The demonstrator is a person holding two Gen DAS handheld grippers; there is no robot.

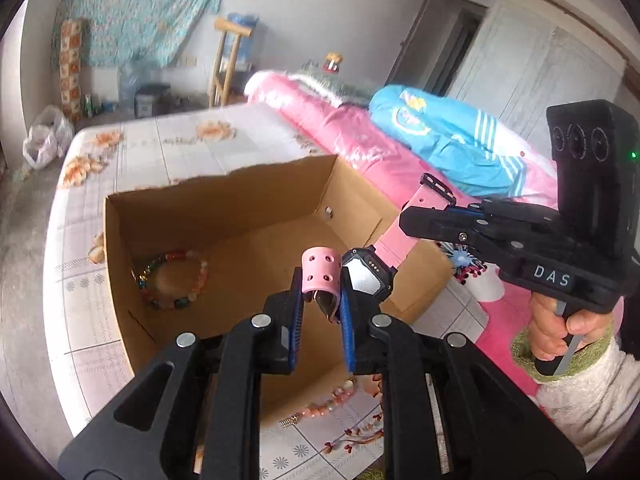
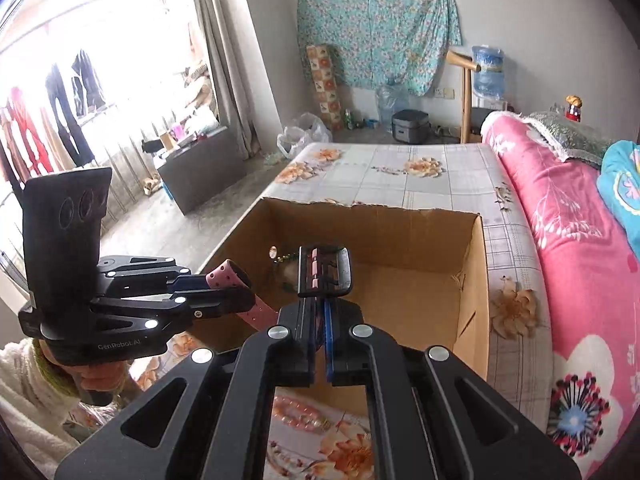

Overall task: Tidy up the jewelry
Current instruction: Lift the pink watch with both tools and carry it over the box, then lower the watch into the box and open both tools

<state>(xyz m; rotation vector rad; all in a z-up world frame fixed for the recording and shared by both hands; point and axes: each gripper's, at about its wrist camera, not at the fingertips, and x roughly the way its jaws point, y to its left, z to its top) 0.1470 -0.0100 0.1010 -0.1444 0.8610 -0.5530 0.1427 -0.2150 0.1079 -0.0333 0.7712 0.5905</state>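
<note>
Bracelet (image 1: 172, 280) inside cardboard box (image 1: 240, 200)

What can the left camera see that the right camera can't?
Only the left view shows the watch face beside the left gripper, the colourful bead bracelet lying whole in the box, and the person's hand on the right gripper's handle.

Only the right view shows the window with clothes hanging outside and the strap's black buckle at the right gripper.

Both show the cardboard box, the pink watch strap held by both grippers, the pink bead string on the bed, and the pink blanket.
</note>
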